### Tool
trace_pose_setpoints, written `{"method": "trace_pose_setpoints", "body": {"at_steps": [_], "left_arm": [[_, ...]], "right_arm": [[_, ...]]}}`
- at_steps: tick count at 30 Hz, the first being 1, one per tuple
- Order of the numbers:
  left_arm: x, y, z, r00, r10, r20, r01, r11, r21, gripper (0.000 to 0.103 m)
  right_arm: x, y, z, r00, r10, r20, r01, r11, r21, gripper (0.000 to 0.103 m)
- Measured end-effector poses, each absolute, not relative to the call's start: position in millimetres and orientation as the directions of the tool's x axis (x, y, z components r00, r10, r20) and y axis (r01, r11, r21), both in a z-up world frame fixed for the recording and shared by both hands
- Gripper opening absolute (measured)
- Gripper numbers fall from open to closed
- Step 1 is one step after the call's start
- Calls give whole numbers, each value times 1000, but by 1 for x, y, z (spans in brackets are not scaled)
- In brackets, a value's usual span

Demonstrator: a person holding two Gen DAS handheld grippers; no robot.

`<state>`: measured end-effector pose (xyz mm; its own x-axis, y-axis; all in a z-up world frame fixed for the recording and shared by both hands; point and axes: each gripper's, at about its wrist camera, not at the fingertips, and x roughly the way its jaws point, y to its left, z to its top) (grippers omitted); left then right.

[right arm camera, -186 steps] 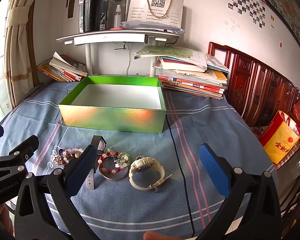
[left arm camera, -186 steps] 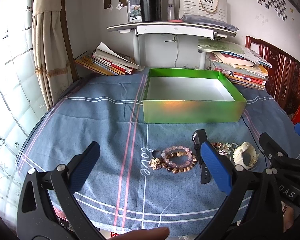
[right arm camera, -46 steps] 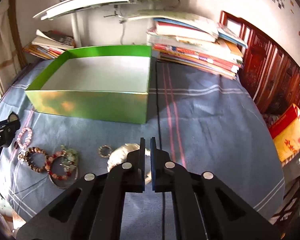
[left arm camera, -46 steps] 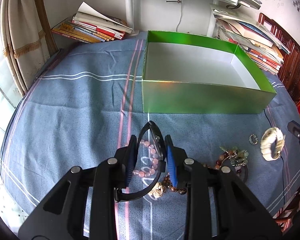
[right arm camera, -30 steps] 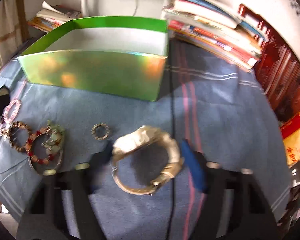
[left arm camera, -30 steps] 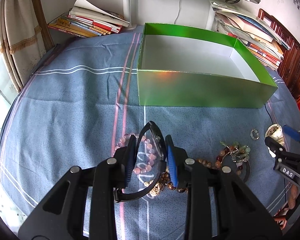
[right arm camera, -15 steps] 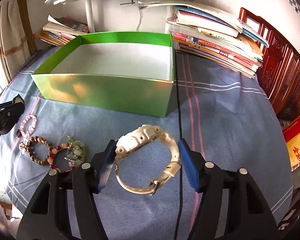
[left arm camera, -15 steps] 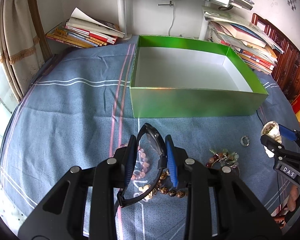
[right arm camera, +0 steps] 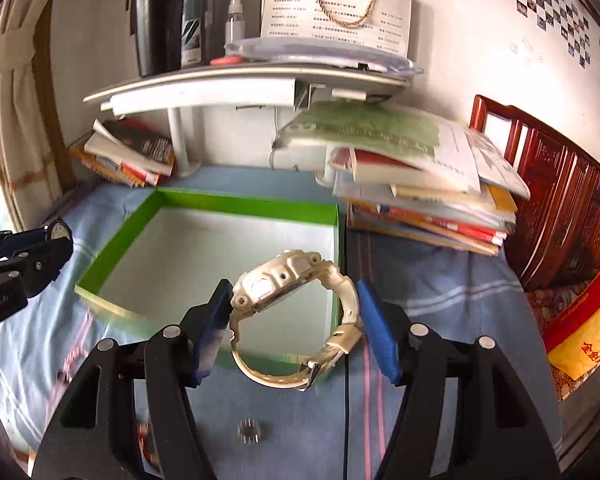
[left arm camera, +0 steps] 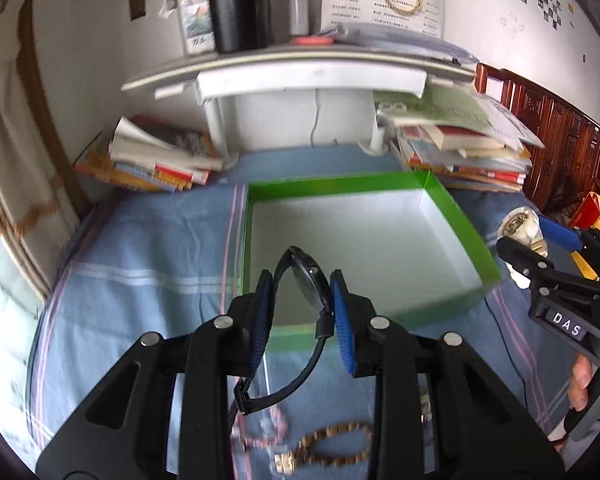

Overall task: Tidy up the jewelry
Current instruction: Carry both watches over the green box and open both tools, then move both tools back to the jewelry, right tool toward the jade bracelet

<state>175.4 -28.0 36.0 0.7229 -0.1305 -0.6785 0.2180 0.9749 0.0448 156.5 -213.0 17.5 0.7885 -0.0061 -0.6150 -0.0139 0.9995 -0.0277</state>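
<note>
Left wrist: black watch (left arm camera: 306, 276) between fingers (left arm camera: 342, 320) | above green box (left arm camera: 452, 208)

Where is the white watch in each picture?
Left wrist view: the white watch is at the far right edge, held in the right gripper, just past the right wall of the green box.
Right wrist view: the white watch is in the middle, between the blue fingers, over the box's near right corner.
Shared landmark: the green box.

Bright window daylight from the left, motion blur, strong fisheye warp.
</note>
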Motion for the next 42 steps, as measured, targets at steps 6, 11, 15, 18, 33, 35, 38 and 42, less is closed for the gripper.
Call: {"method": "trace_pose_setpoints", "body": {"at_steps": [6,11,15,18,33,35,38,42], "left_arm": [[237,-46,19,711,-117,-693,194,980,34,30],[257,-47,1,685,-105,-721,169,985,17,65],[240,-37,7,710,-60,-702,147,987,65,73],[216,-23,7,713,-28,-700,118,990,81,77],[100,27,-68,570,34,-821,57,995,81,79],[97,27,-71,562,23,-827,62,996,70,79],[94,22,-77,552,6,-834,80,995,60,80],[91,15,-82,542,-2,-840,107,992,66,80]], "right_arm": [[206,-201,-9,745,-20,-667,-9,999,-40,63],[212,-201,-19,730,-30,-683,3,999,-41,74],[179,-212,-1,763,-19,-647,3,1000,-27,80],[148,-230,3,763,20,-646,3,999,34,81],[74,-191,-72,582,155,-798,-147,986,84,55],[76,-182,-73,580,174,-796,-160,982,97,54],[80,-168,-70,577,189,-794,-179,978,102,54],[88,-147,-70,570,194,-799,-218,973,81,53]]}}
